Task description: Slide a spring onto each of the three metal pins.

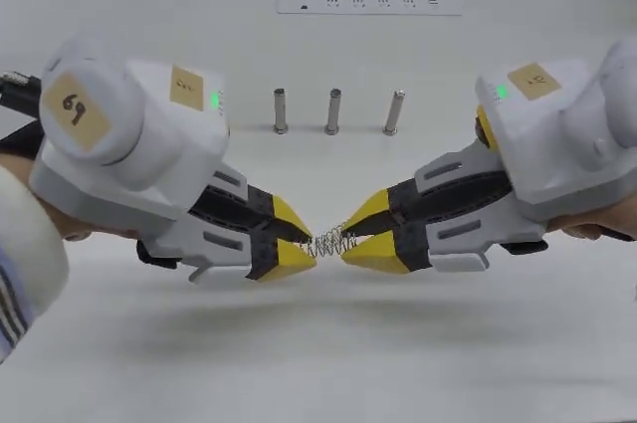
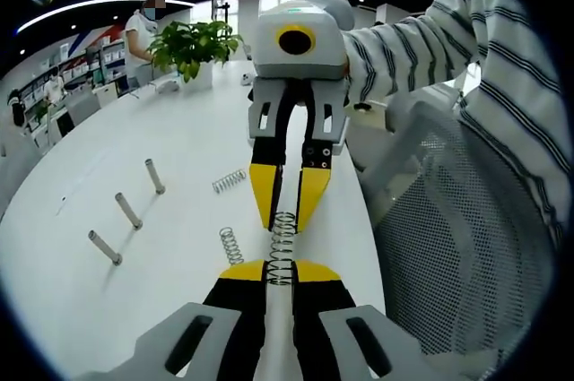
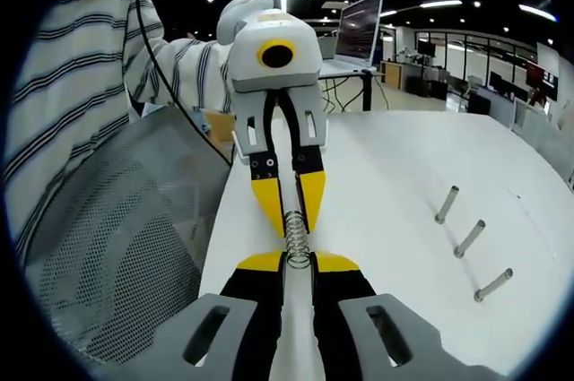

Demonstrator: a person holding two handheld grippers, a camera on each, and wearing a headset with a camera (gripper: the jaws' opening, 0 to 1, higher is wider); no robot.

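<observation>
A small metal spring (image 1: 330, 241) hangs level between my two grippers above the white table (image 1: 328, 343). My left gripper (image 1: 307, 244) is shut on one end of it and my right gripper (image 1: 348, 241) is shut on the other end, tips facing each other. In the left gripper view the spring (image 2: 282, 246) runs from my left gripper (image 2: 281, 266) up to the right gripper (image 2: 287, 220). The right gripper view has the spring (image 3: 295, 233) just above my right gripper (image 3: 298, 260). Three bare upright metal pins (image 1: 281, 110) (image 1: 333, 110) (image 1: 394, 112) stand in a row behind the grippers.
Two loose springs (image 2: 230, 181) (image 2: 231, 246) lie on the table between the grippers and the pins (image 2: 127, 210). A white power strip (image 1: 368, 3) lies at the far edge. A mesh chair (image 3: 134, 282) stands by the table's near side, and a potted plant (image 2: 202, 40) at its end.
</observation>
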